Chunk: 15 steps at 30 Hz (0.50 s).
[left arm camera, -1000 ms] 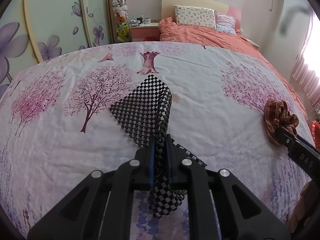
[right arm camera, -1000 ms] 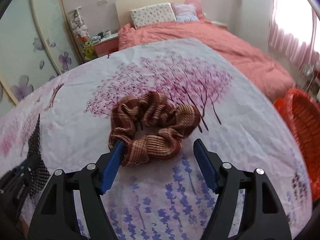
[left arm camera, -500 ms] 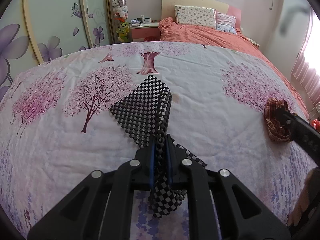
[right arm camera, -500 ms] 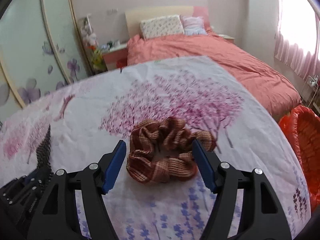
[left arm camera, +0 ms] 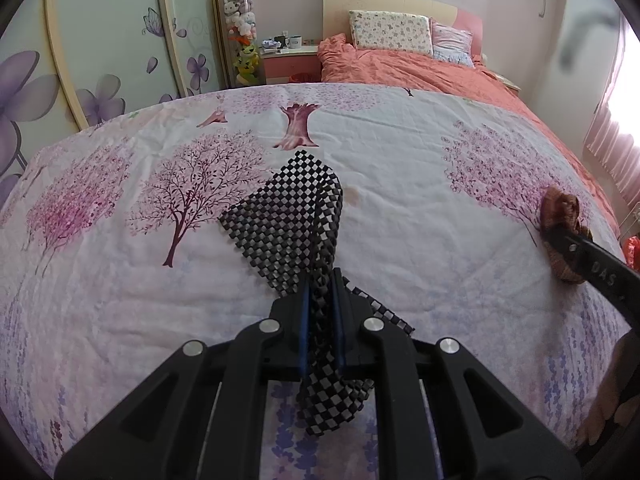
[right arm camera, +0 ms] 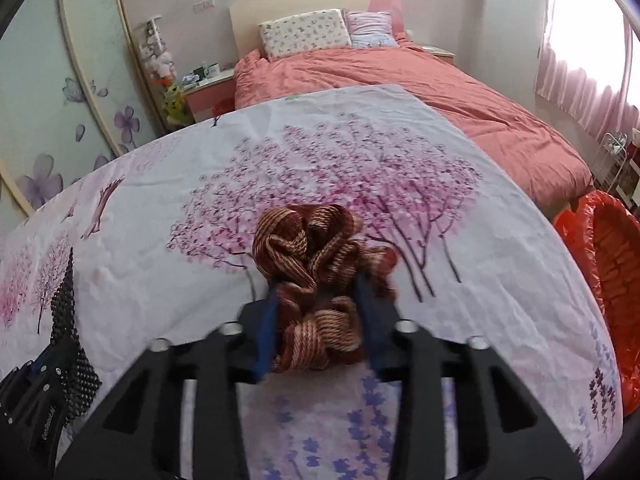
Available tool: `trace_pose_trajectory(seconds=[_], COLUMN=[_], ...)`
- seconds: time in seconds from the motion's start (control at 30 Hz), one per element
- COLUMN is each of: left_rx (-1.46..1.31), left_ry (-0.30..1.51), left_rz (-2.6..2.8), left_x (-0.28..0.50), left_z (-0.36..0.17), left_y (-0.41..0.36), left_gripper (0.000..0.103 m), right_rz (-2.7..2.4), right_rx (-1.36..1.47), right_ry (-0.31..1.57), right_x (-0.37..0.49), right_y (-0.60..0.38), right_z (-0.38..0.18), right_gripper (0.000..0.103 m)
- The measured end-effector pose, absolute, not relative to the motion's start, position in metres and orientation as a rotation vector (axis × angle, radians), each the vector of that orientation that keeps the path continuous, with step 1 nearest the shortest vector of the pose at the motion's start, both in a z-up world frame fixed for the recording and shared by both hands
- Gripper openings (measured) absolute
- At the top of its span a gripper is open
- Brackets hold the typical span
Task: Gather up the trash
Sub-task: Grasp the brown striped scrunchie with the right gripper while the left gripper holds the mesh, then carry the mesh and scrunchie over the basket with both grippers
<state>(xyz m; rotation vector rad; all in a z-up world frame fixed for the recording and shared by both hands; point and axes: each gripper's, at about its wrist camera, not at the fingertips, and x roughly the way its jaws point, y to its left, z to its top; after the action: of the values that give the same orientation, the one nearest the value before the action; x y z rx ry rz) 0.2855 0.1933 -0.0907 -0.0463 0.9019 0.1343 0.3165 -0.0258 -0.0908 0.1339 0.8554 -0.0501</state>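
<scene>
Premises: a domestic bedroom. A made bed with a coral duvet (right arm camera: pixel 420 80), two pillows (right arm camera: pixel 304 34) and a pale headboard (left arm camera: pixel 384 2) stands against the far wall. Beside it, a pink bedside table (left arm camera: pixel 288 62) carries mugs. A clear column of plush toys (left arm camera: pixel 240 32) stands next to sliding wardrobe doors (left arm camera: pixel 108 52) printed with purple flowers. Pink curtains (right arm camera: pixel 580 84) cover the window. The near surface is covered by a tree-print sheet (left arm camera: pixel 400 208).
</scene>
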Motion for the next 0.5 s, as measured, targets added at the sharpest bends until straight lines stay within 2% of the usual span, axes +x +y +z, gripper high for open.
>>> trace_pose_trajectory(seconds=[0.2,0.5], left_rx=[-0.003,-0.077], left_ry=[0.901,0.856], left_rz=[0.146,0.037], left_x=[0.286,0.274], left_z=[-0.09,-0.07], left_y=[0.188,0.191], left_gripper=[0.012,0.007], right_rz=[0.0,0.084], right_rx=[0.128,0.166], right_ry=[0.842,0.763], right_x=[0.307,0.275], right_y=[-0.031,-0.059], right_z=[-0.082,-0.055], right_gripper=[0.009,0.007])
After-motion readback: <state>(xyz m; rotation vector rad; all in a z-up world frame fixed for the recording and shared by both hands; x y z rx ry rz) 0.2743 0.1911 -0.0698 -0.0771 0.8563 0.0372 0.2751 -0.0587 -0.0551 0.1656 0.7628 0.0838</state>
